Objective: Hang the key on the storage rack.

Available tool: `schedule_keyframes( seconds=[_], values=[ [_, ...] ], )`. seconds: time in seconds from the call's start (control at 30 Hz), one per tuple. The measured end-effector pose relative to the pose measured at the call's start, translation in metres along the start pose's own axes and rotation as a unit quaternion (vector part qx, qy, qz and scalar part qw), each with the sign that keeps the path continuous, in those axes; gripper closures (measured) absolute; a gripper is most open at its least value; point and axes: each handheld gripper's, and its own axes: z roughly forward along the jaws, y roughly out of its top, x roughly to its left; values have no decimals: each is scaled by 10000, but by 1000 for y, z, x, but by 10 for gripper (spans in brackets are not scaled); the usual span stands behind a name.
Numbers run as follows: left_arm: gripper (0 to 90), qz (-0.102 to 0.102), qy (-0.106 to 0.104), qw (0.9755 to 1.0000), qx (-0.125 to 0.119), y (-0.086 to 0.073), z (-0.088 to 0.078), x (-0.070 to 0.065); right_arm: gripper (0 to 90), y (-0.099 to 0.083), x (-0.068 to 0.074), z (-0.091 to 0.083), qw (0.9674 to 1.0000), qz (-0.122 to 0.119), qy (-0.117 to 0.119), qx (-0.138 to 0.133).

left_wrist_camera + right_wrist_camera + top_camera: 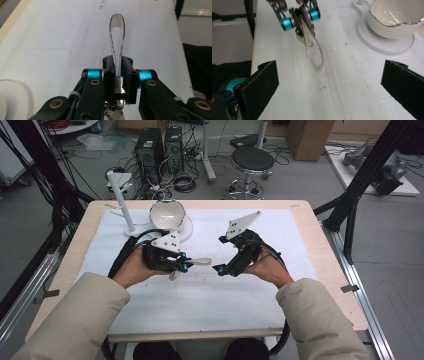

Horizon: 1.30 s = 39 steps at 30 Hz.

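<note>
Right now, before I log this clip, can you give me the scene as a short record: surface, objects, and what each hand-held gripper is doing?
surface: table covered by a white mat
left hand-held gripper: shut on a spoon, held by its handle, bowl end pointing away from the jaws
right hand-held gripper: open, jaws wide apart, nothing between them, facing the spoon
bowl: white, rim looks metallic, sits tilted on a white base
stand: white post, upright, beside the bowl
spoon contact: lifted off the mat, apart from the bowl
</note>
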Motion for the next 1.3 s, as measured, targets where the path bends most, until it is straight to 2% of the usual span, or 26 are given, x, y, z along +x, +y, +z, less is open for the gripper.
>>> schedule_keyframes(
  seconds=[0.13,0.27,0.37,0.43,0.57,0.63,0.7,0.83,0.93,0.97,1.07,1.1,1.13,1.17,1.3],
  values=[
    [814,-167,302,9994,-44,-3,-10,4,5,-13,-2,-8,9996,157,-134,-196],
    [815,-387,680,9969,-111,-8,-21,7,5,-27,-3,-16,9978,290,-286,-530],
    [815,-601,996,9929,-253,-14,-31,11,5,-40,0,-22,9958,360,-353,-769],
    [814,-726,1149,9900,-372,-20,-40,13,5,-50,1,-26,9934,440,-524,-919],
    [814,-1023,1491,9816,-610,-35,-59,19,5,-72,2,-37,9869,671,-810,-1224],
    [814,-1222,1666,9753,-783,-42,-68,21,4,-81,2,-42,9844,753,-952,-1277],
    [814,-1342,1822,9701,-875,-49,-77,23,5,-90,3,-45,9805,847,-1055,-1428],
    [814,-1469,2165,9609,-904,-59,-93,25,5,-106,6,-48,9742,990,-1296,-1558],
    [815,-1629,2518,9491,-966,-68,-106,27,5,-119,9,-50,9690,1056,-1450,-1700],
    [814,-1682,2665,9436,-1018,-73,-113,28,5,-124,11,-51,9669,1101,-1505,-1741],
    [814,-1819,2980,9302,-1137,-82,-123,29,5,-138,13,-53,9598,1208,-1657,-1916],
    [814,-1852,3096,9250,-1189,-85,-126,29,5,-142,13,-52,9578,1237,-1692,-1966],
    [814,-1851,3185,9222,-1176,-87,-128,29,5,-147,14,-52,9557,1289,-1719,-2013],
    [814,-1859,3250,9198,-1178,-88,-129,30,5,-151,14,-52,9549,1327,-1727,-2020],
    [814,-1962,3504,9068,-1282,-94,-133,33,5,-161,16,-50,9498,1409,-1848,-2093]
  ],
)
